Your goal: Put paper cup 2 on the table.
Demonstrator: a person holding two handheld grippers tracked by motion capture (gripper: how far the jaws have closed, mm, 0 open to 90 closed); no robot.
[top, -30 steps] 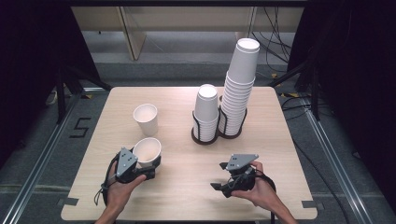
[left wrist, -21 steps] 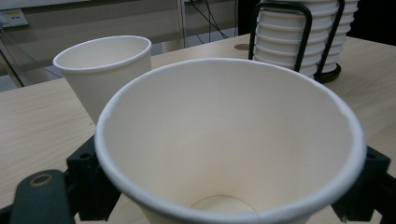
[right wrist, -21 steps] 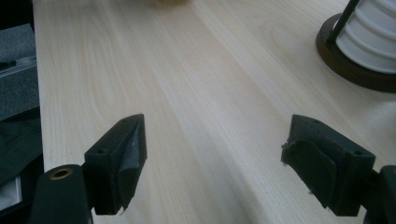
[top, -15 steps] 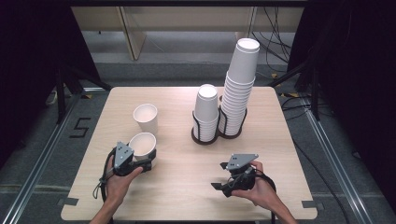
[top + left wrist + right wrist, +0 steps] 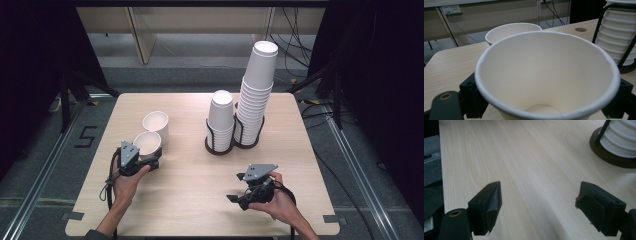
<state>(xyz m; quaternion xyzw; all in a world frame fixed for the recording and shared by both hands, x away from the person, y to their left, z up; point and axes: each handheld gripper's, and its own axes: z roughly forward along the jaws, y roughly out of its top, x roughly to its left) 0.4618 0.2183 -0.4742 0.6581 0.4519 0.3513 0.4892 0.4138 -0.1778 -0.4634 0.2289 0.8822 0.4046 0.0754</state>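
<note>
A white paper cup [image 5: 147,142] [image 5: 544,75] stands upright between the jaws of my left gripper [image 5: 150,159] [image 5: 546,100], which is shut on it low on its wall. A second, same-looking cup [image 5: 155,122] [image 5: 509,31] stands on the table right behind it, their rims close; I cannot tell if they touch. My right gripper [image 5: 236,187] [image 5: 539,207] rests near the front right of the table, jaws wide open over bare wood with nothing between them.
Two stacks of white cups stand in black wire holders at the middle back: a short stack [image 5: 220,117] and a tall stack [image 5: 256,95] [image 5: 616,37]. The holder's dark base [image 5: 609,155] lies ahead of my right gripper. The wooden table [image 5: 200,200] has open floor around it.
My left gripper has carried its cup away from the person and a little left, up beside the standing cup. The right gripper has stayed where it was.
</note>
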